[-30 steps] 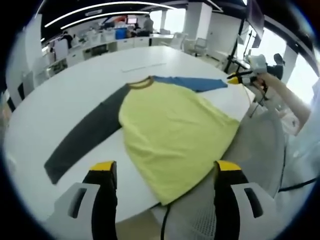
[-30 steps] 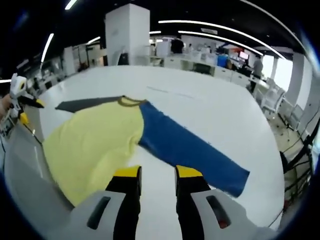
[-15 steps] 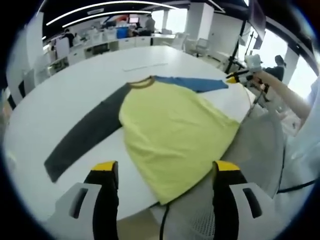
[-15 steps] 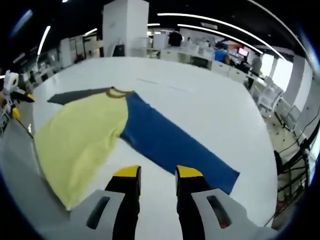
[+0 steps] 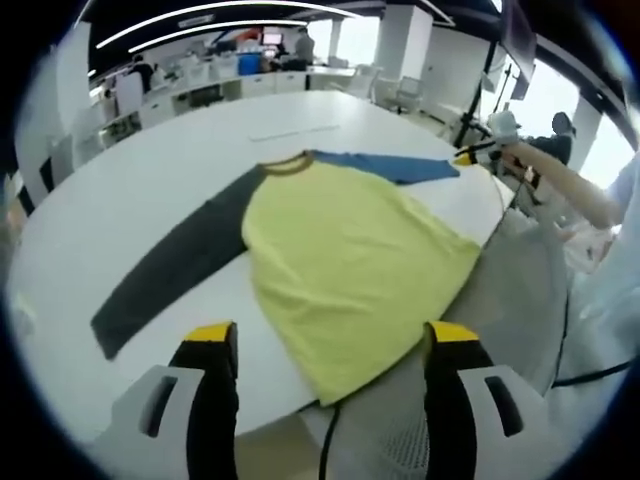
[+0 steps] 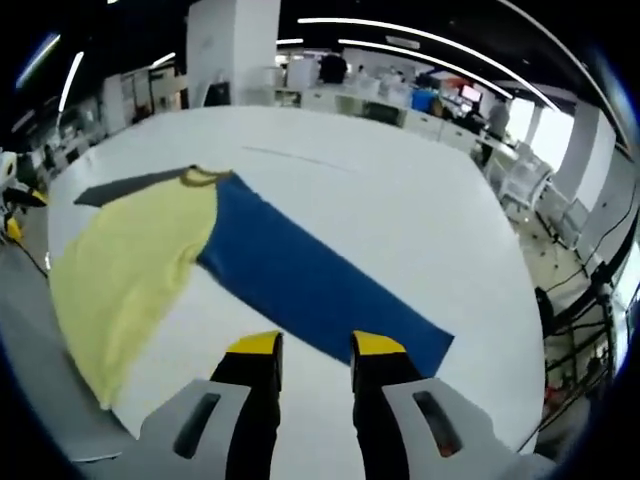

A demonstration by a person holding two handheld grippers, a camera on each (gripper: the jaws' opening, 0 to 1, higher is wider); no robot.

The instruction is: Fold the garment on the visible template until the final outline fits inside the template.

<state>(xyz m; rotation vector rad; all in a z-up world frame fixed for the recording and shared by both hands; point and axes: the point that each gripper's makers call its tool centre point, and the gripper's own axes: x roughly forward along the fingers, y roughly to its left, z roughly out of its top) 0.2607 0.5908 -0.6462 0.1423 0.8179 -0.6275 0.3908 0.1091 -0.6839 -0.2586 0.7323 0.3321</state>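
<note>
A raglan shirt lies flat on the round white table (image 5: 120,200). It has a yellow body (image 5: 350,265), a dark grey sleeve (image 5: 175,270) and a blue sleeve (image 5: 390,166). Its hem reaches over the near table edge. My left gripper (image 5: 330,345) stands wide open in front of the hem, holding nothing. In the right gripper view the blue sleeve (image 6: 310,280) runs toward my right gripper (image 6: 316,348), whose jaws stand a narrow gap apart just short of the cuff, with nothing between them. The yellow body (image 6: 120,265) lies to its left. A faint thin line (image 6: 290,158) marks the table beyond the collar.
A person's arm holds the right gripper (image 5: 485,150) past the blue cuff, beside the table edge. A grey mesh chair (image 5: 515,290) sits below that edge. Desks, chairs and people fill the office behind. A tripod and cables (image 6: 580,300) stand right of the table.
The right gripper's camera has swung so the blue sleeve now lies in front of its jaws. The shirt itself has not moved. The left gripper view is nearly unchanged.
</note>
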